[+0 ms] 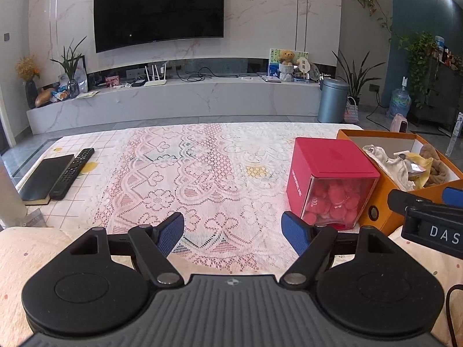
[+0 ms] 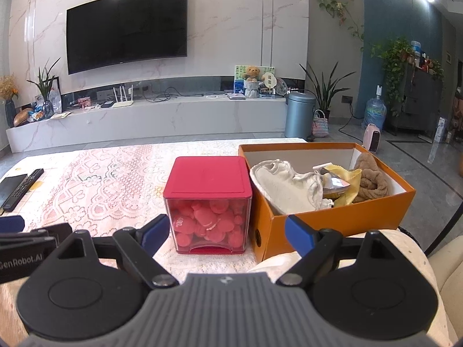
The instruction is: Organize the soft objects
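An orange box on the lace-covered table holds a white cloth, a yellow cloth and a brown towel. It also shows in the left wrist view. A red-lidded clear box of pink soft pieces stands just left of it, also seen in the left wrist view. My left gripper is open and empty over the table's near edge. My right gripper is open and empty, just short of the red box and the orange box.
A black remote and a black notebook lie at the table's left edge. The lace tablecloth covers the table. Beyond it are a TV wall, a low cabinet, a grey bin and plants.
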Demonstrator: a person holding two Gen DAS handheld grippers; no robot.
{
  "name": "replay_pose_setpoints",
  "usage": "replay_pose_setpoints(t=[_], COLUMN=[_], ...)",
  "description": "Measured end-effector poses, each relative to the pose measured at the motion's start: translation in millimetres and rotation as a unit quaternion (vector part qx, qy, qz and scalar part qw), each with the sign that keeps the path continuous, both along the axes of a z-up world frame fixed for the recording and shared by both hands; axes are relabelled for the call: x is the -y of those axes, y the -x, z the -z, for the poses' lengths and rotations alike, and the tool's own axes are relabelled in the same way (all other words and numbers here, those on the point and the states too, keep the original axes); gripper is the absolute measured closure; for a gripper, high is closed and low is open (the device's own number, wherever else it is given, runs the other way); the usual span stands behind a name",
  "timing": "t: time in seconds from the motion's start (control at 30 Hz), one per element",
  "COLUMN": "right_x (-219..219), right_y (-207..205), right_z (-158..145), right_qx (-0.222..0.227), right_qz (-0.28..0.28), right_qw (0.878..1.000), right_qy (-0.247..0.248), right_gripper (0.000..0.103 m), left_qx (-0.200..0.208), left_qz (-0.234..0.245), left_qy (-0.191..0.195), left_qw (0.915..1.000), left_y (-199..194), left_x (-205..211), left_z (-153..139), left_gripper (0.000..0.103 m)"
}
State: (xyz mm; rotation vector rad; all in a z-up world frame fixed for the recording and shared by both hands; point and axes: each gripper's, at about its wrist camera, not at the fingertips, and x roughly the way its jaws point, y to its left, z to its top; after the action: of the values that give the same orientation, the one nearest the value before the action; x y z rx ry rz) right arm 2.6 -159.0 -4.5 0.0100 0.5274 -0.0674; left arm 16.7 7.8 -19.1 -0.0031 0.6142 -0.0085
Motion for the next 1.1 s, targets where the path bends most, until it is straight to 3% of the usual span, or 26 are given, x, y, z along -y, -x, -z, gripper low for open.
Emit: replay_pose_setpoints(t=[1.1], right_x=[0.7], right_y=[2.8], right_z=[-2.6], right_qx=[0.004], right_qz=[-0.001], right_qw=[1.0], right_qy=[-0.005], right_gripper=[0.015], left_qx=[0.006], left_qz=[-0.003], left_qy=[-0.004], left_qw=[1.0], left_y=[4.2], left_x=[-0.2], left_z=[-4.1], left_gripper=[0.013])
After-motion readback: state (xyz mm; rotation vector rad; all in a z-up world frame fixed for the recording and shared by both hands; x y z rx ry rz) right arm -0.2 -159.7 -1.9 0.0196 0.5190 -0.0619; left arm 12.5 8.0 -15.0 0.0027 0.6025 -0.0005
